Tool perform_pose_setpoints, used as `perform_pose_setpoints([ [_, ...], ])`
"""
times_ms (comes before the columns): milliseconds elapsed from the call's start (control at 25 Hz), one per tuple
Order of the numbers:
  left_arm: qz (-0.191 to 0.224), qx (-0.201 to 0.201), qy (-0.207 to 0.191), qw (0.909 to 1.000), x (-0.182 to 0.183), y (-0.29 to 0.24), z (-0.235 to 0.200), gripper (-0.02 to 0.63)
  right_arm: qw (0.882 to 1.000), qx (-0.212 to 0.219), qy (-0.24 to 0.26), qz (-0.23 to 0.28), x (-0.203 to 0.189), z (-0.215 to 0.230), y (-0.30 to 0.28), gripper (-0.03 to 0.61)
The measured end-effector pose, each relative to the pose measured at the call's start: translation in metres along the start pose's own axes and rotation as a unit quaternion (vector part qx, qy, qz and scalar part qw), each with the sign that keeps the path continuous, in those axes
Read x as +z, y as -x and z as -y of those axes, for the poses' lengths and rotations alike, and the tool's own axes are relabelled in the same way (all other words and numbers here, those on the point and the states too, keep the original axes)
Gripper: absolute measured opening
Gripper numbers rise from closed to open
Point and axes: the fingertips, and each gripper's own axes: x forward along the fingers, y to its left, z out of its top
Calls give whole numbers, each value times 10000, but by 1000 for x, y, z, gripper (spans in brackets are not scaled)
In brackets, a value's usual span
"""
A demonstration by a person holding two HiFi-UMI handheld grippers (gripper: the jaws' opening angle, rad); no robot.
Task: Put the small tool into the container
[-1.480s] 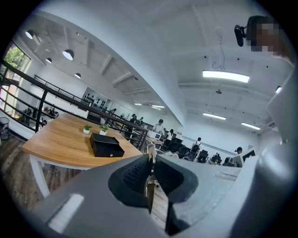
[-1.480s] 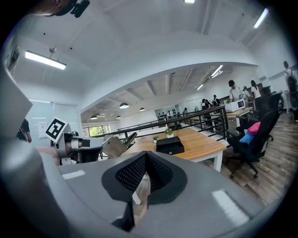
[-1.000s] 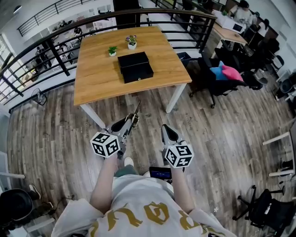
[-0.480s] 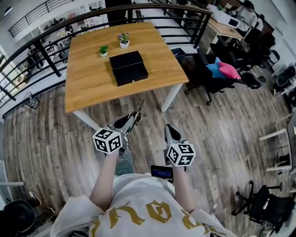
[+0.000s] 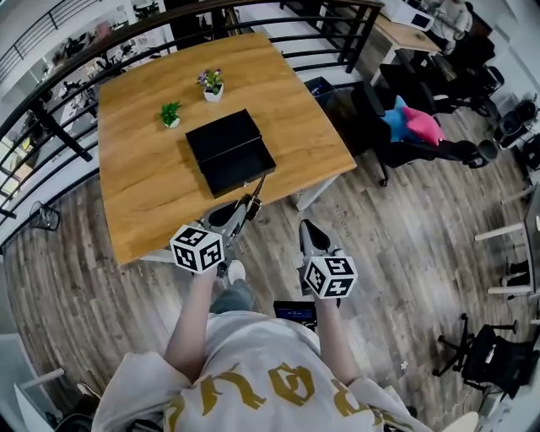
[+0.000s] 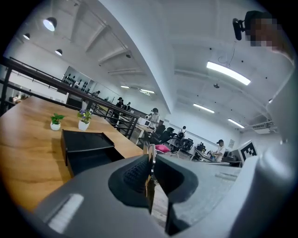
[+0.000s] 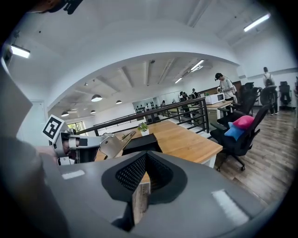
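My left gripper [image 5: 242,208] is shut on a small thin metal tool [image 5: 255,189] that sticks out past its jaws toward the table. In the left gripper view the tool [image 6: 151,152] stands edge-on between the closed pads. The container, an open black box [image 5: 229,153], lies on the wooden table [image 5: 135,186] just beyond the tool's tip; it also shows as the box [image 6: 85,149] and the box [image 7: 142,141]. My right gripper [image 5: 307,233] is shut with nothing in it, over the floor beside the table's near edge. The right gripper view shows the left gripper [image 7: 108,144] holding the tool [image 7: 126,136].
Two small potted plants [image 5: 170,114] [image 5: 211,83] stand behind the box. A black railing [image 5: 278,10] runs behind the table. A dark office chair with pink and blue cushions [image 5: 413,126] is at the right. A white table leg [image 5: 309,195] stands near my right gripper.
The table and box have come closer and now lie just ahead of both grippers. The left gripper still holds the tool; both grippers keep their pose.
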Motion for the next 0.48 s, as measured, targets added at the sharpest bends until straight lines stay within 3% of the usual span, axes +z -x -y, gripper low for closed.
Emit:
perform_pose_setpoints([
  [240,-350,-76,-228,9991,31,-46,-86,32,9997,-232,-58,20,35,4,-86,25],
  [480,-691,-246,-444,9963,42,-74,-127,31,9990,-449,-30,-18,50,5,-127,25],
])
